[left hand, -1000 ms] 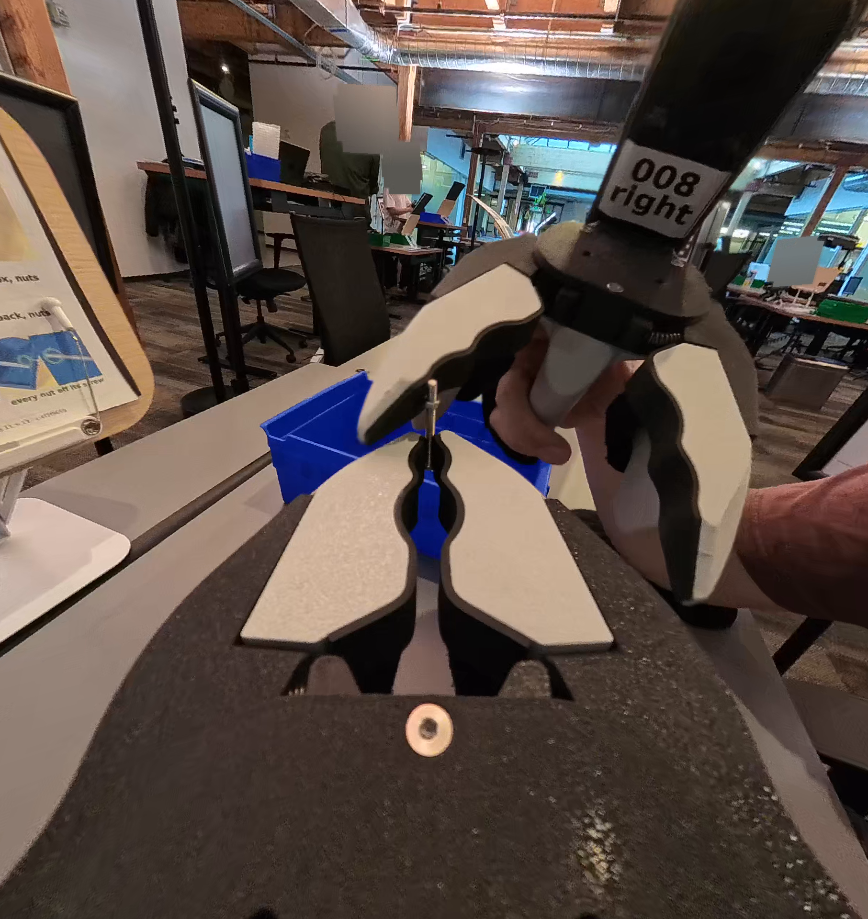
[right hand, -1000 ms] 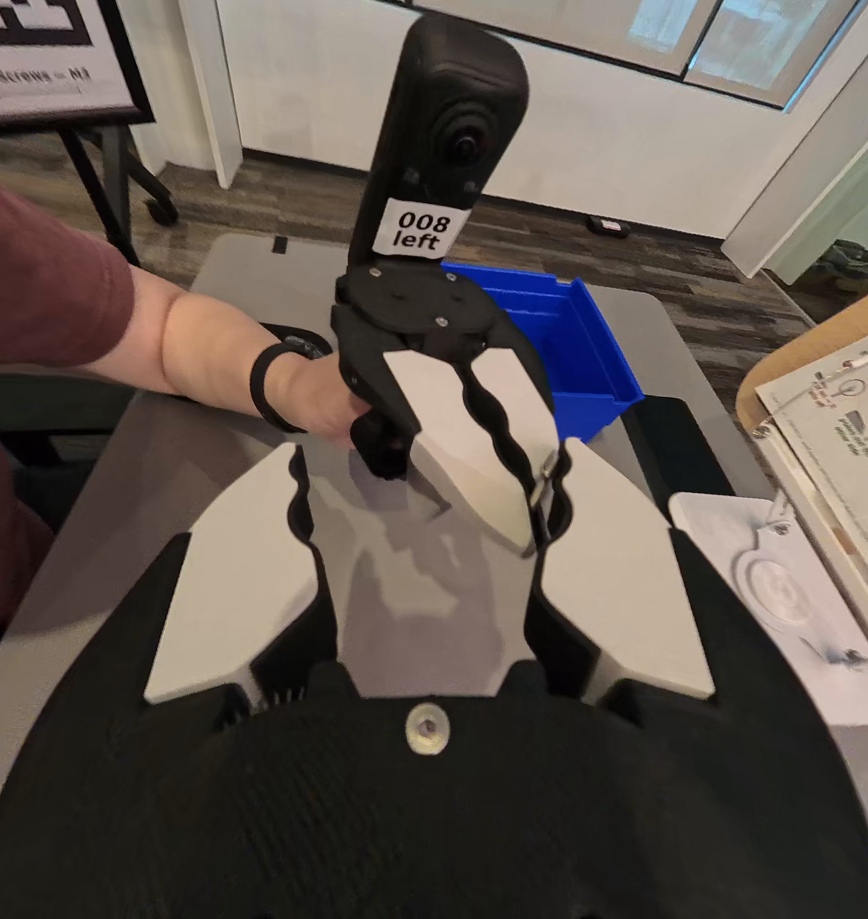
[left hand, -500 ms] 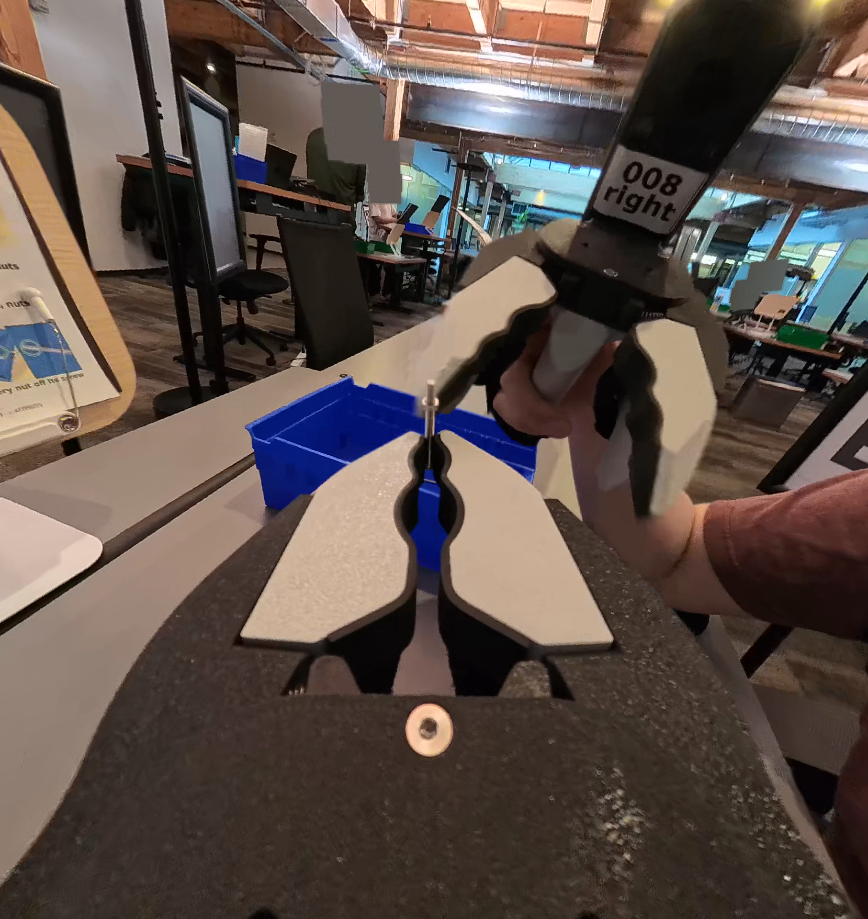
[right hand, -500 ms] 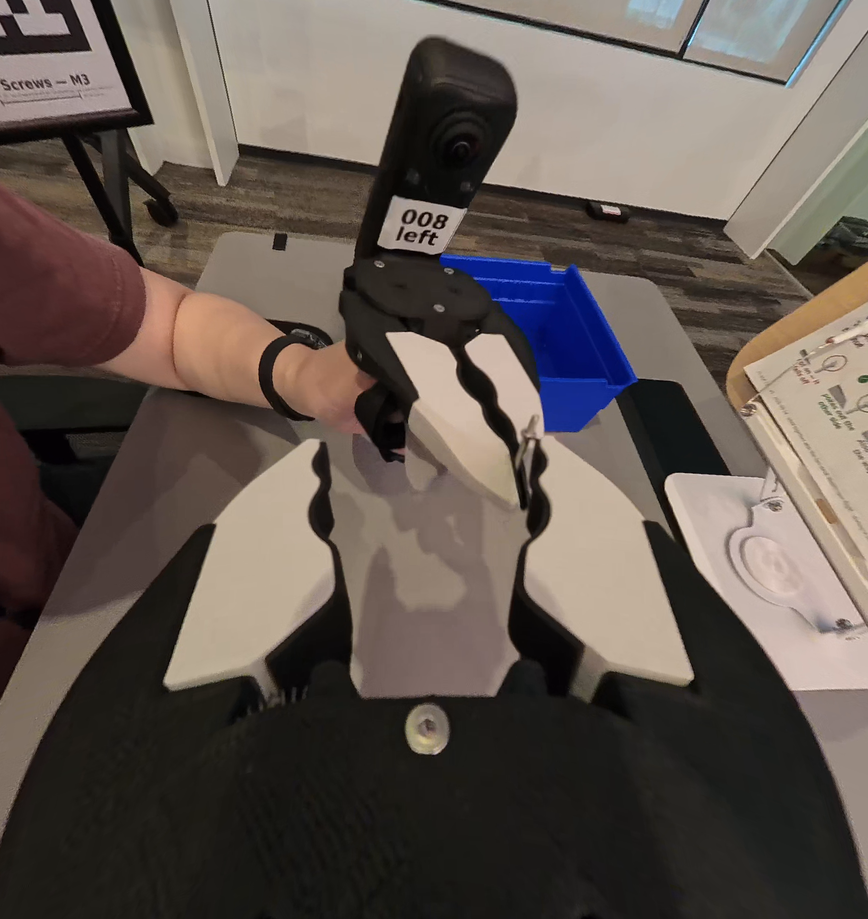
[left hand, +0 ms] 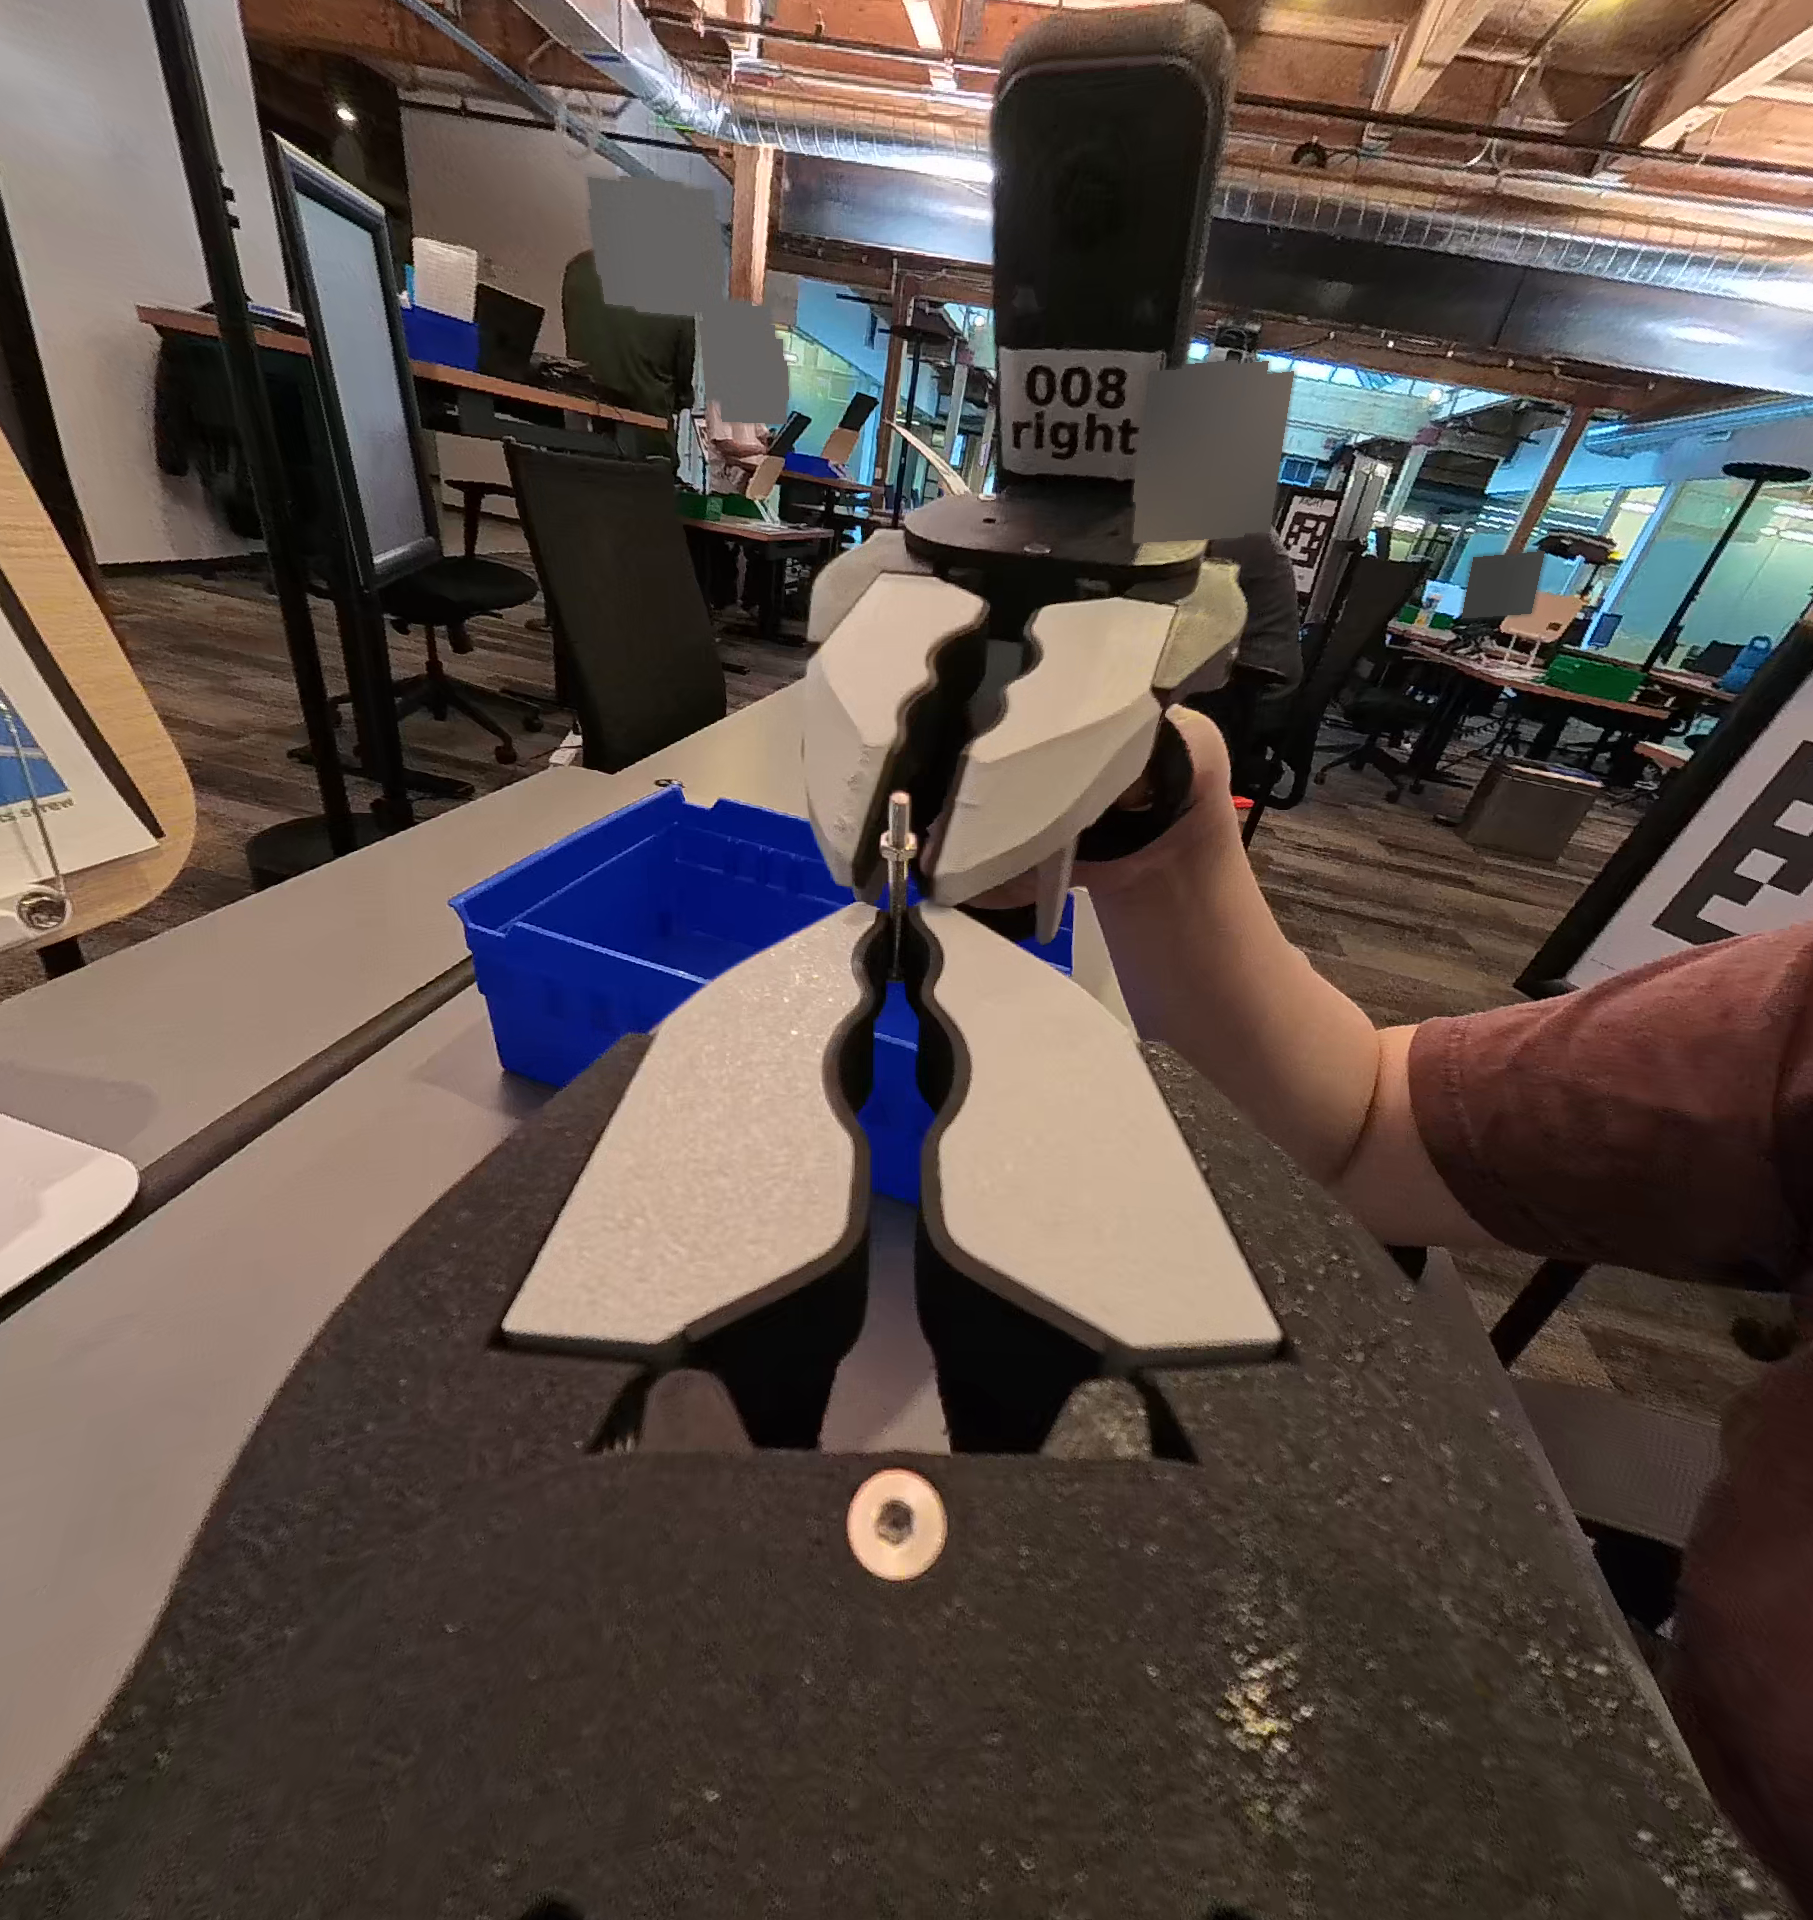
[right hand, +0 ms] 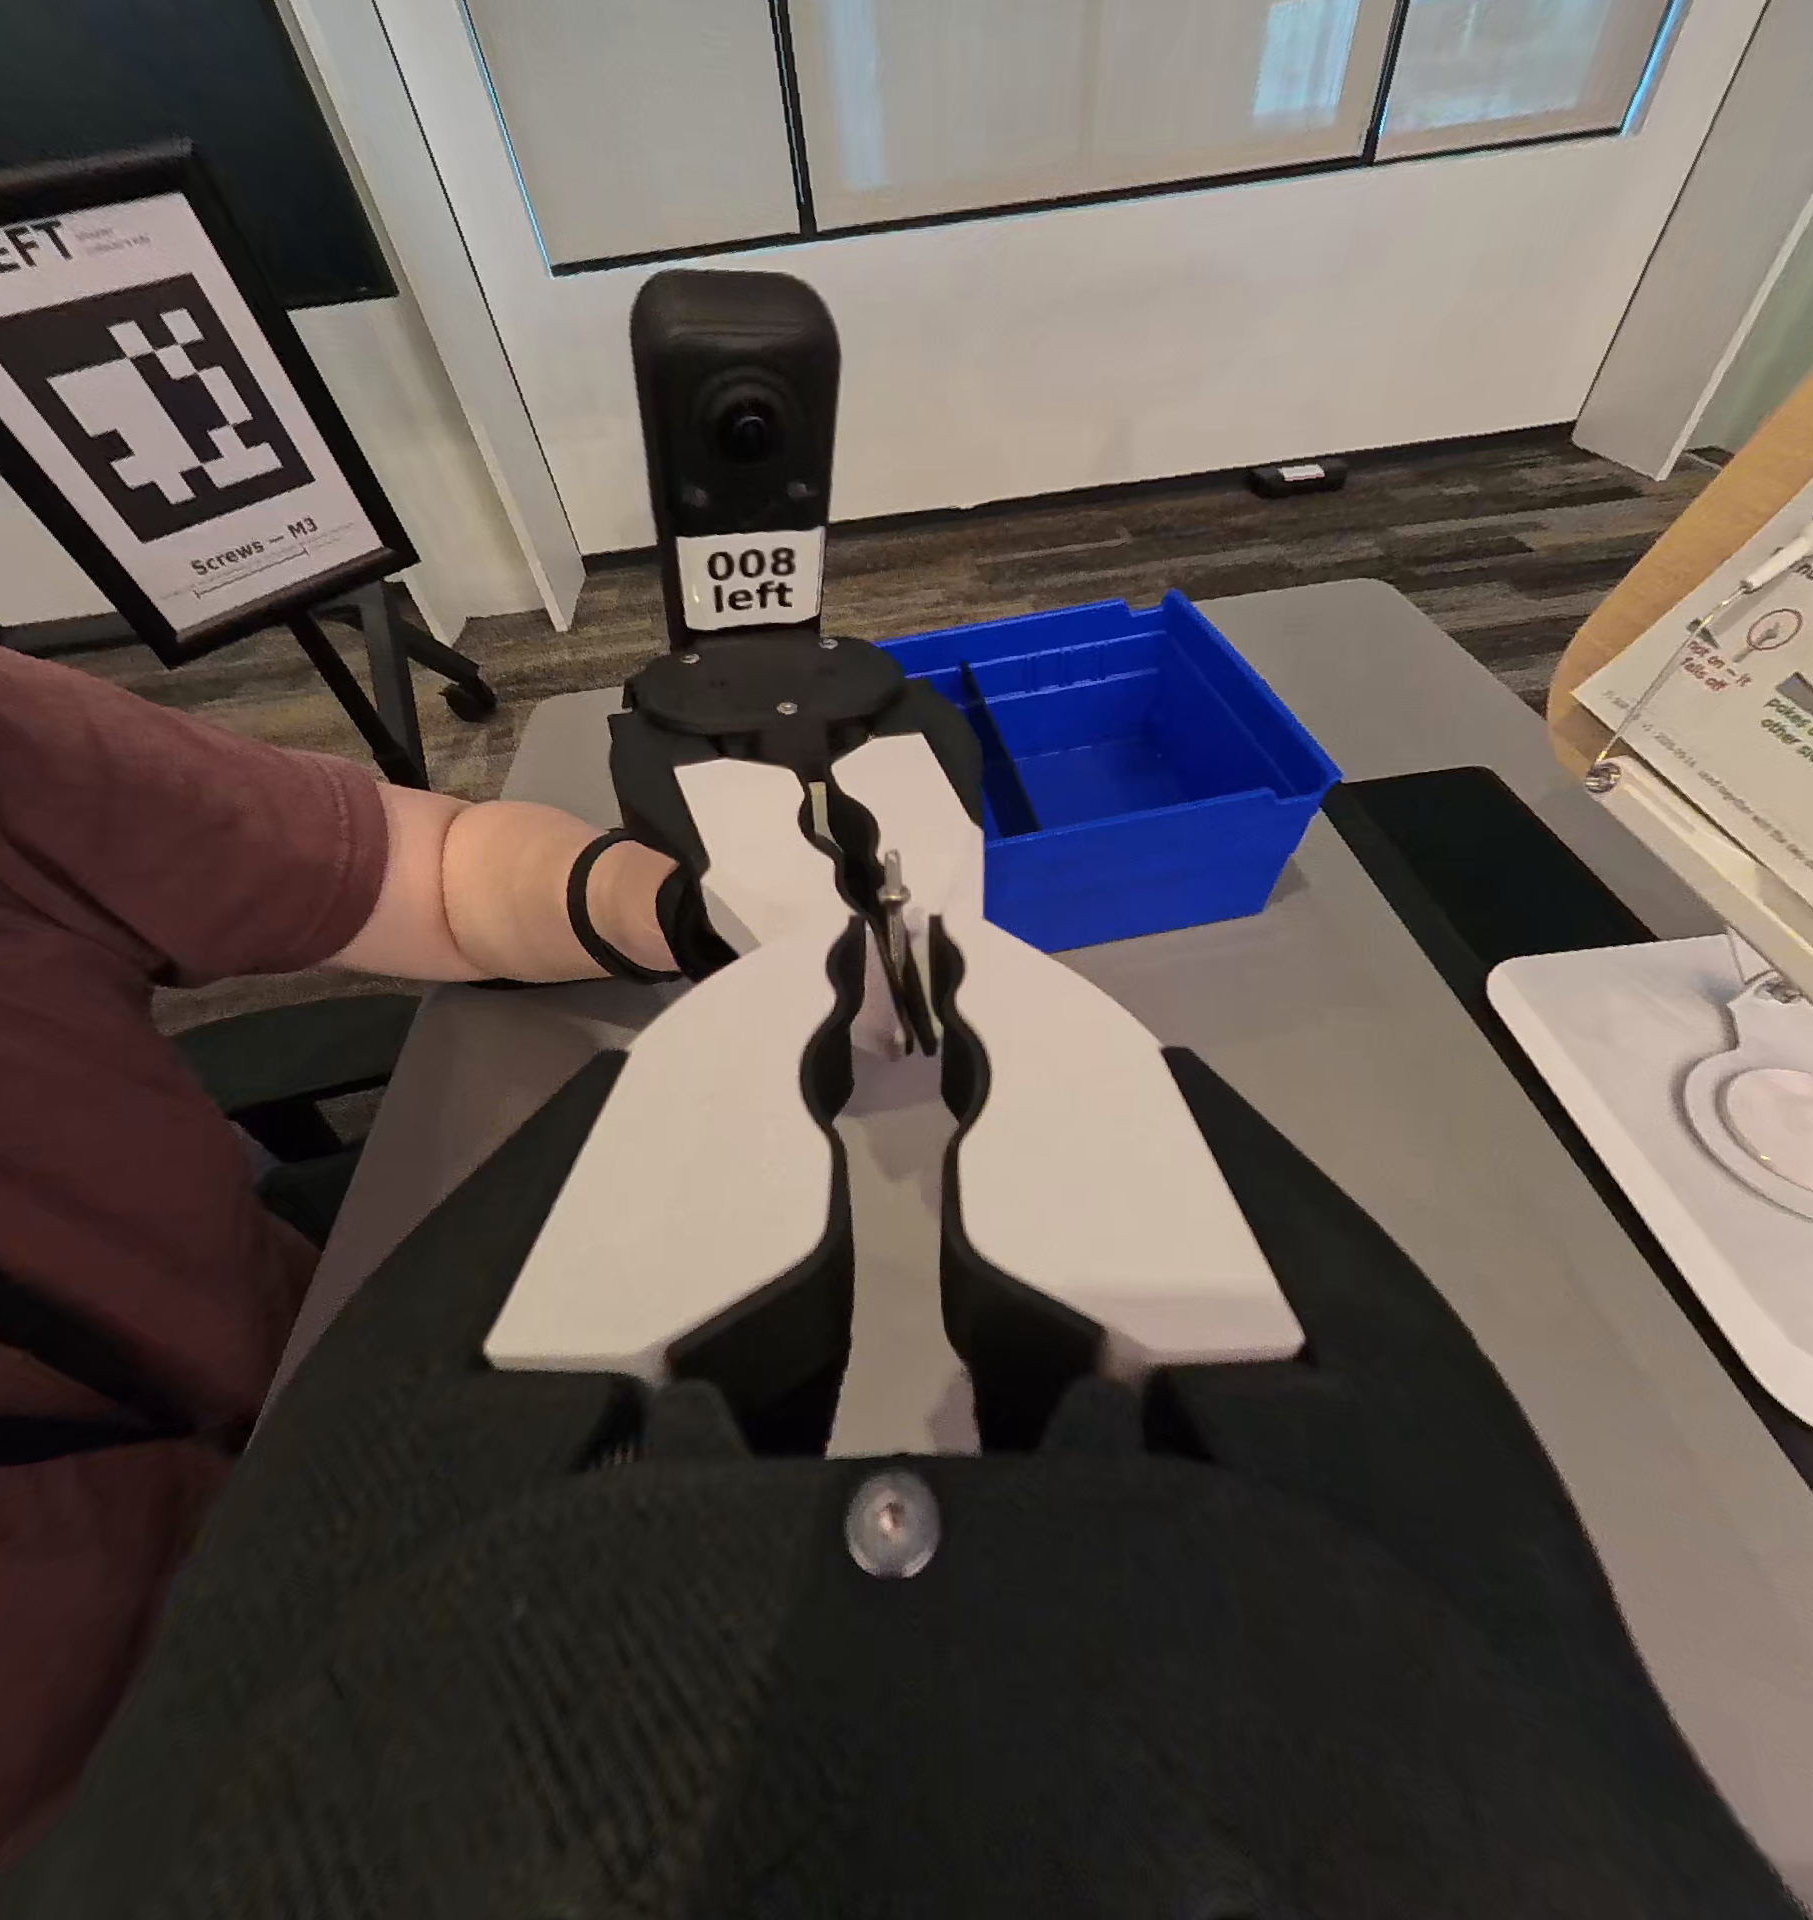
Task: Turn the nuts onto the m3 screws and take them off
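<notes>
Left tool point(left hand: 894, 920): fingers closed on the lower shank of the screw point(left hand: 897, 854), pinched at the very tips; tool levelled forward over the counter point(left hand: 258, 997), held low.
Screw: upright, head end up, standing clear above the left tool's tips; a nut point(left hand: 897, 840) sits on the shank just under the top.
Right tool point(right hand: 886, 951): faces the left tool head-on, tips tilted down toward the screw; fingers narrowed but a slim gap shows between the tips, which stand on either side of the screw near the nut. Contact with the nut cannot be told.
Right hand point(left hand: 1172, 842): wrapped round the tool's grip from behind, forearm reaching in from the right, maroon sleeve at the elbow.
Left hand point(right hand: 673, 914): on the left tool's grip, wrist with a black band, forearm coming in from the left.
Bin point(right hand: 1141, 790): blue, on the counter just behind both tools; contents not discernible.
Instruction board point(right hand: 1754, 727): at the counter's edge, on a white base.
</notes>
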A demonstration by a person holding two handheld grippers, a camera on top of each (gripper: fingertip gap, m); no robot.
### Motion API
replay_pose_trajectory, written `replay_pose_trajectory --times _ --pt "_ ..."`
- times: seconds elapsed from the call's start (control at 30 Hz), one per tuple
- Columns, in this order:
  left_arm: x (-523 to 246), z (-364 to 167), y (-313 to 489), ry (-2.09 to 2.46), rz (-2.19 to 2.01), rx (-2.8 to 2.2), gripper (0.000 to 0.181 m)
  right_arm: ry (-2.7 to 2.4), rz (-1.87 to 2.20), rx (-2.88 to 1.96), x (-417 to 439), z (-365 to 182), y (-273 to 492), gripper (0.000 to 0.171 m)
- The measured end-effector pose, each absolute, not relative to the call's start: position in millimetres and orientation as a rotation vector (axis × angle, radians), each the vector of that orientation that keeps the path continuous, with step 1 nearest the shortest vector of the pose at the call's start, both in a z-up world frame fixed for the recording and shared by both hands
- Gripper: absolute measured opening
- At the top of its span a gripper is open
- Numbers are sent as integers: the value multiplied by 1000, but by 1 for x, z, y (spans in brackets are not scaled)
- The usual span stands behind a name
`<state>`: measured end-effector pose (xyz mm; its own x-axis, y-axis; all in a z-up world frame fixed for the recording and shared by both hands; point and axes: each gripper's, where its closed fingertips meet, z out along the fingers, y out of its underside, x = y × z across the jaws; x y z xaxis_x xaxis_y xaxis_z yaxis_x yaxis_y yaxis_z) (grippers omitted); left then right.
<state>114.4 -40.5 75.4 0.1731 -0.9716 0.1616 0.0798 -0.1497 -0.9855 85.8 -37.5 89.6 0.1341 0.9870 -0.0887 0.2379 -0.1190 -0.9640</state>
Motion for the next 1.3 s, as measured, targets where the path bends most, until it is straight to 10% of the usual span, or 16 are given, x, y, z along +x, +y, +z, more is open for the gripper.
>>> replay_pose_trajectory --times 0.37,1.3 --pt "114 74 -34 956 -1123 -1367 22 -1156 1267 -1554 89 94 -34 3" --pt "117 73 -41 950 -1305 -1376 9 -1218 1264 -1541 85 87 -36 3"
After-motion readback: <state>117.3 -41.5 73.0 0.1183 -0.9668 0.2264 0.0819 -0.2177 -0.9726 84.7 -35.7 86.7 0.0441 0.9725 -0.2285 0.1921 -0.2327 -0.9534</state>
